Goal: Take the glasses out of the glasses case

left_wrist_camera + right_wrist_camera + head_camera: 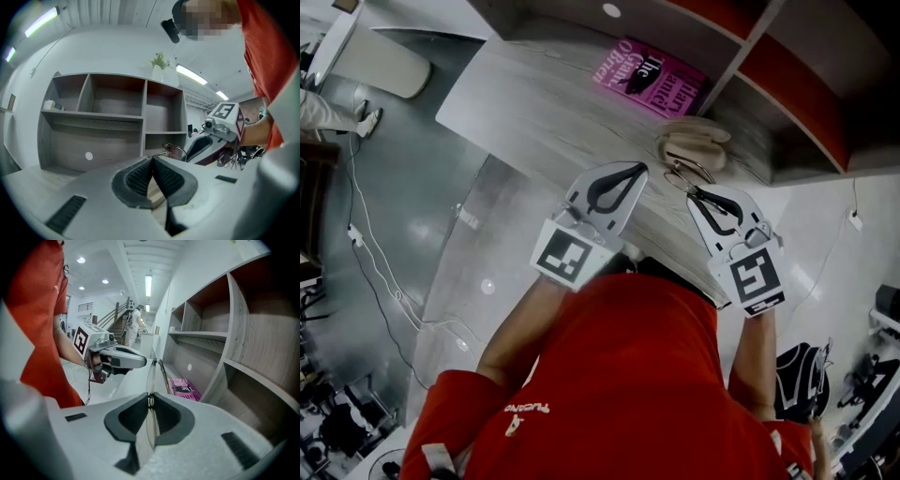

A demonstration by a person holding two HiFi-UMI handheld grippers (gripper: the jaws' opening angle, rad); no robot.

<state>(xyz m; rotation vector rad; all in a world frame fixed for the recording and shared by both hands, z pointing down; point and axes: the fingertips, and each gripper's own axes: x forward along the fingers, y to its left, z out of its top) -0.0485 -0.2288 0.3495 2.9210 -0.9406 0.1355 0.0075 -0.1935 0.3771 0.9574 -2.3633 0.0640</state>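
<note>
My right gripper (690, 190) is shut on the thin-rimmed glasses (686, 171) and holds them just above the desk. They sit in front of the open beige glasses case (694, 141), clear of it. In the right gripper view the pads (159, 411) pinch a lens edge-on, and the rim (151, 373) and a temple stick out past the tips. My left gripper (636, 169) hovers to the left of the glasses, shut with nothing in it. In the left gripper view its jaws meet at the tips (152, 160); beyond them are the right gripper (206, 145) and the glasses (172, 150).
A pink book (652, 80) lies on the wood-grain desk (534, 103) behind the case. A grey shelf unit (117, 117) with red panels rises at the desk's far edge. Grey floor with a white cable (375, 262) lies to the left. My red shirt fills the foreground.
</note>
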